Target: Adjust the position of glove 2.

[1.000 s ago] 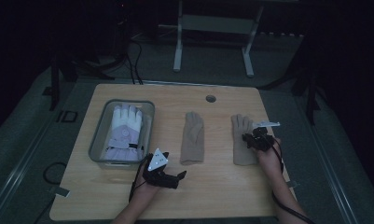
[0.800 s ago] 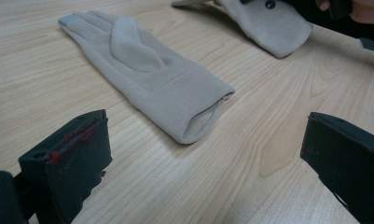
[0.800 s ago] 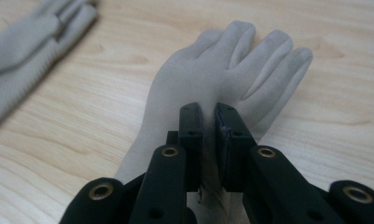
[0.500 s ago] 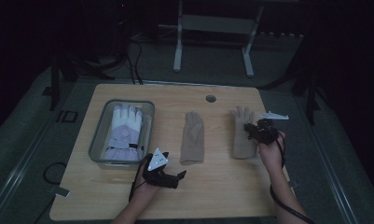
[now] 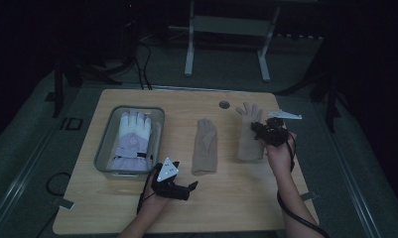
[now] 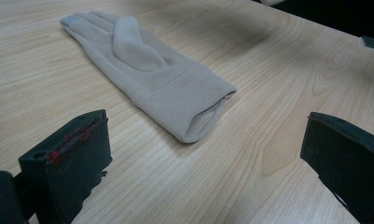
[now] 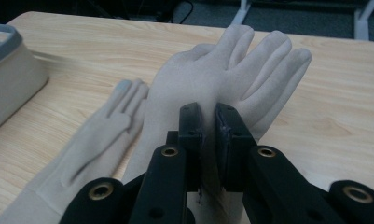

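Observation:
Two beige gloves are on the wooden table (image 5: 236, 198). The middle glove (image 5: 205, 146) lies flat, fingers pointing away from me. My right gripper (image 5: 260, 131) is shut on the palm of the right-hand glove (image 5: 247, 130) and holds part of it off the table. In the right gripper view the jaws (image 7: 208, 122) pinch the fabric and the glove's fingers (image 7: 250, 60) spread beyond them, with the other glove (image 7: 96, 140) to the left. My left gripper (image 5: 189, 187) rests near the front edge, open. Its own view shows the jaws (image 6: 206, 150) wide apart and the flat glove's cuff (image 6: 194, 112) lying ahead of them.
A grey tray (image 5: 106, 144) at the table's left holds a white and lavender glove (image 5: 132, 136). Its corner shows at the left of the right gripper view (image 7: 7, 65). A small round hole (image 5: 224, 104) sits near the far edge. A metal stand (image 5: 226, 29) is on the floor beyond the table.
My right gripper has risen and moved toward the far side with the right-hand glove in its jaws, and the glove has come up with it. The left gripper has not moved.

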### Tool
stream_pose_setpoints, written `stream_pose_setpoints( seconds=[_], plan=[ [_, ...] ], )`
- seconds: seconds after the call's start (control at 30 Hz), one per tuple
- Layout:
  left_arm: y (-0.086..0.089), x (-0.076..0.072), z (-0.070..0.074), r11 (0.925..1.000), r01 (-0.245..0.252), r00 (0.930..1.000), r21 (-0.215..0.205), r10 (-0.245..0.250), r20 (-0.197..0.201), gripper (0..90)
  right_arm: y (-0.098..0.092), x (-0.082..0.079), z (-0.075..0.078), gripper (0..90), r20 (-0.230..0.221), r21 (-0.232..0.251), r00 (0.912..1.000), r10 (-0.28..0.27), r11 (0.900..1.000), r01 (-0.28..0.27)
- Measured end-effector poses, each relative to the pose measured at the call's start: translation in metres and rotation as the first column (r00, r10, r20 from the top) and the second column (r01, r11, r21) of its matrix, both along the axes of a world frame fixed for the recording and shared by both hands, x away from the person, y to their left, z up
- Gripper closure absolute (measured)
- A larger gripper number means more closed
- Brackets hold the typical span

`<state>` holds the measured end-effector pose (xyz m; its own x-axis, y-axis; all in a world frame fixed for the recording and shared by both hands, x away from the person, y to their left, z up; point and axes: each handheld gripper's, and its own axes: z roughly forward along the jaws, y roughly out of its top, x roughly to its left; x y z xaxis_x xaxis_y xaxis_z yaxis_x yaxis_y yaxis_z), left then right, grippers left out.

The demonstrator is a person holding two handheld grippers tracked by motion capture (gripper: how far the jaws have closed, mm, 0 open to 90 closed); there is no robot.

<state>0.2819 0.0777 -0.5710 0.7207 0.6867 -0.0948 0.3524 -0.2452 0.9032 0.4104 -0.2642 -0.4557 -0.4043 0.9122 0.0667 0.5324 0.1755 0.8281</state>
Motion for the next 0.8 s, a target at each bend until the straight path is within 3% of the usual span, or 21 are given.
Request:
stream_pose_setpoints(
  seconds=[0.8],
  plan=[
    [0.001,-0.002,0.003,0.9998,0.015,0.9998,-0.012,-0.014,0.011,1.7,0.091,0.009,0.005,81.9,-0.01,0.043,0.9974,0.072,0.997,-0.071]
  ],
)
